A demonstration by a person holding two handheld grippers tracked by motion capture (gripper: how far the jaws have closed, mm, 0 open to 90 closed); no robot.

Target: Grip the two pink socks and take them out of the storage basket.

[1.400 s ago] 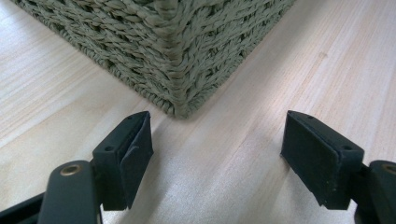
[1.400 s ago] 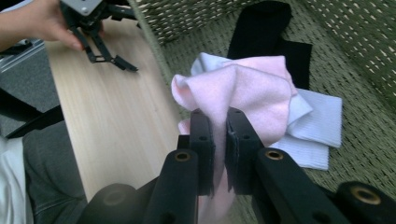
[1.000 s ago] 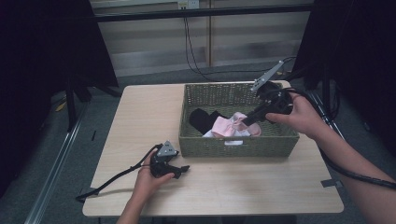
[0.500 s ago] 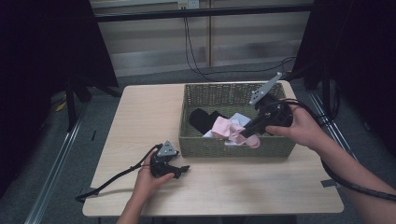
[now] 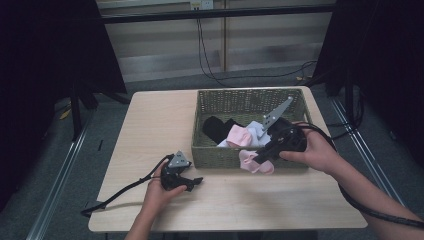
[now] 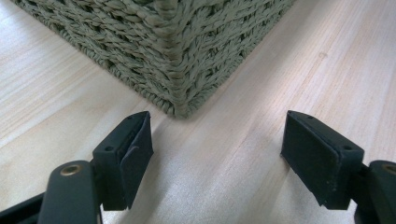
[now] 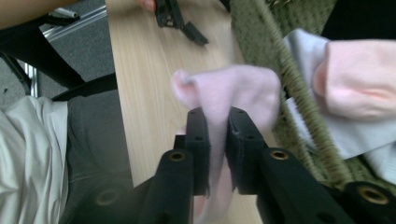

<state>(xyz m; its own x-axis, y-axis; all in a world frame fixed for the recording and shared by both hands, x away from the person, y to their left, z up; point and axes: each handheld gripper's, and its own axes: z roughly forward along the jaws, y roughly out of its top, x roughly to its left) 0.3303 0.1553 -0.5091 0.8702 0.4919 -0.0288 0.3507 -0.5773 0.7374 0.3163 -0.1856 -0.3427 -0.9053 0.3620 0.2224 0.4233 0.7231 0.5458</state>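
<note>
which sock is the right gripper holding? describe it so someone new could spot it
Start at the woven basket on the wooden table. Go to its near wall, where the right gripper is shut on a pink sock that hangs outside over the tabletop. The other pink sock lies inside the basket, beside white and black ones.

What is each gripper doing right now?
Left gripper: open, holding nothing, resting on the table.
Right gripper: closed on a pink sock.

Readable text: none in any view.
Basket: plain weave, no label.
Table: bare wood, no marking.
Socks: no print legible.
Tools: no brand visible.
</note>
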